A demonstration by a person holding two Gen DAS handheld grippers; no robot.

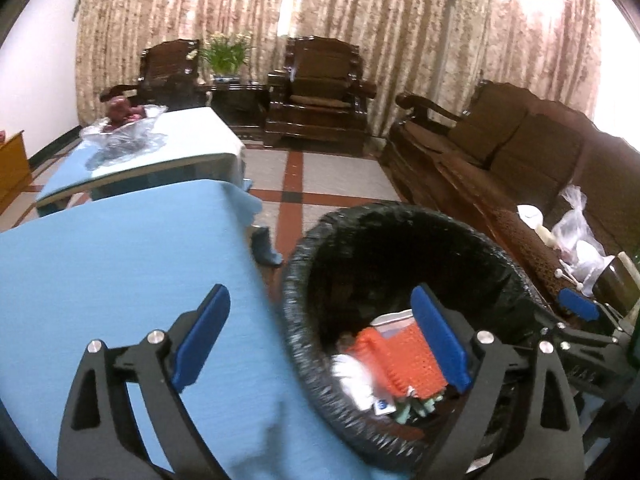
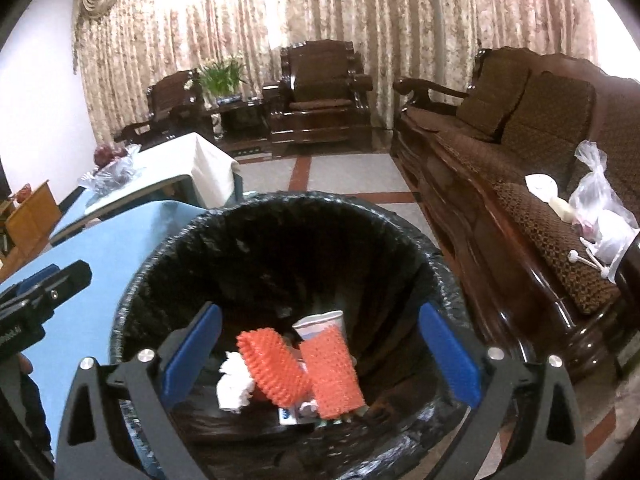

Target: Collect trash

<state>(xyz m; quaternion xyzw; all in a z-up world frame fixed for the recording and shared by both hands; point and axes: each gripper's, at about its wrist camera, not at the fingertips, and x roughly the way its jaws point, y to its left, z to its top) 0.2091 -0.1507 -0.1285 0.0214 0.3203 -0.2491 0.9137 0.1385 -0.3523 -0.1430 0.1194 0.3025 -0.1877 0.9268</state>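
A bin lined with a black bag (image 1: 304, 264) (image 2: 132, 304) stands on the floor beside a blue-covered table (image 1: 120, 256) (image 2: 92, 248). Inside lie orange spiky foam nets (image 1: 400, 356) (image 2: 332, 368), crumpled white tissue (image 1: 352, 372) (image 2: 234, 384), a paper cup (image 2: 320, 322) and small wrappers. My left gripper (image 1: 320, 336) is open and empty, straddling the table edge and the bin's left rim. My right gripper (image 2: 320, 356) is open and empty above the bin's mouth; it also shows at the right in the left wrist view (image 1: 576, 304).
A dark wooden sofa (image 1: 520, 152) (image 2: 520, 152) at the right holds plastic bags (image 1: 576, 232) (image 2: 600, 208) and white items. A second table (image 1: 172, 136) with clear plastic and red fruit stands behind. Wooden armchairs (image 1: 320, 84) and curtains are at the back. The floor is tiled.
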